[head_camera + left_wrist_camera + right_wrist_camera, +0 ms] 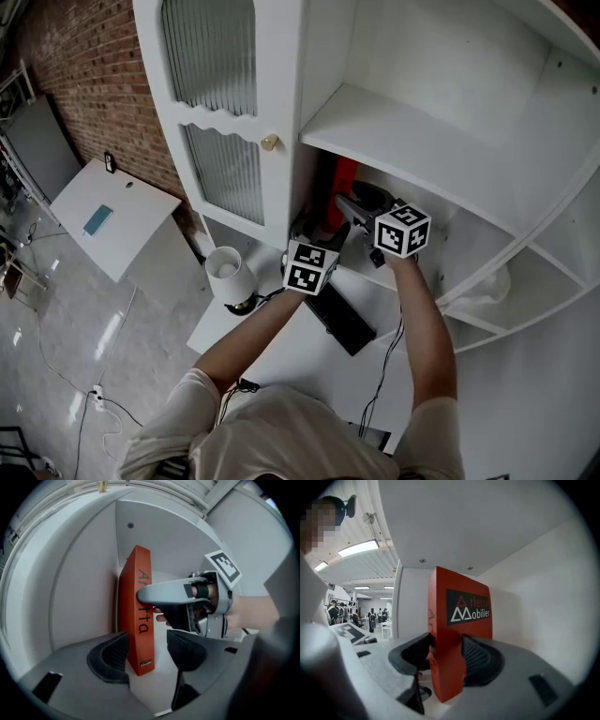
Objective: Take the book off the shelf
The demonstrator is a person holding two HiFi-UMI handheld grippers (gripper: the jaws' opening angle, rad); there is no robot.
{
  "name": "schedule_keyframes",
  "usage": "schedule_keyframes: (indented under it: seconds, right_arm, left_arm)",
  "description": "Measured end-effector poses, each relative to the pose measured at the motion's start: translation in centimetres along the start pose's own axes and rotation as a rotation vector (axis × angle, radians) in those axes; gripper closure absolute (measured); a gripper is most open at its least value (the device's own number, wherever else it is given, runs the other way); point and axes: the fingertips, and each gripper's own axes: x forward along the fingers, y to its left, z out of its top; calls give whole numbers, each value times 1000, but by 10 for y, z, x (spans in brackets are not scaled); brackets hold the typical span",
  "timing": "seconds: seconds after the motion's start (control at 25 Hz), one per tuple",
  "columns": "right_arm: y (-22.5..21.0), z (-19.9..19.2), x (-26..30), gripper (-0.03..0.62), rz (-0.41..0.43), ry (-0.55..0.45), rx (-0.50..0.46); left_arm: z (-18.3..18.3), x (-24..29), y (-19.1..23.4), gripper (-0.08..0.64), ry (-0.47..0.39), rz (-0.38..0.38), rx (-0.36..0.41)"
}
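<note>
A red-orange book (341, 184) stands upright in the lower compartment of the white cabinet (281, 75), close to its left wall. The right gripper view shows the book (461, 620) upright between the pads of my right gripper (446, 656), which press on both its faces near the spine. My left gripper (147, 651) is open around the foot of the book's spine (139, 620), with a gap showing at the right pad. In that same view the right gripper (187, 603) reaches in from the right, one finger (161, 593) lying across the spine. In the head view both marker cubes hide the jaws.
A white shelf board (403, 141) hangs just above the book's compartment. The cabinet's ribbed glass door (220, 169) with a brass knob (270, 142) stands to the left. A white lamp shade (228, 269) and a black flat device (339, 319) sit on the desk below.
</note>
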Motion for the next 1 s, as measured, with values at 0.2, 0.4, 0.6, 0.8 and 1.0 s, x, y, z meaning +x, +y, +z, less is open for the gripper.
schedule_keyframes:
  seconds: [0.2,0.4,0.6,0.8,1.0]
  right_arm:
    - [-1,-2,-1,374,51,-14,47]
    - [-3,-4,-7,374,59,2,41]
    - [-19,3,-30,374,-11,-62,88]
    - [-28,4,-57,374,-81,-108,121]
    - [-19,-8,-69,374,-100,-93,115]
  left_arm:
    - [4,21,3,318,13,30,16]
    - [3,39,11,321,46,50,-4]
    - [3,39,14,325,61,91,-1]
    - [2,29,18,350,60,114,-11]
    - [1,12,11,358,29,99,-6]
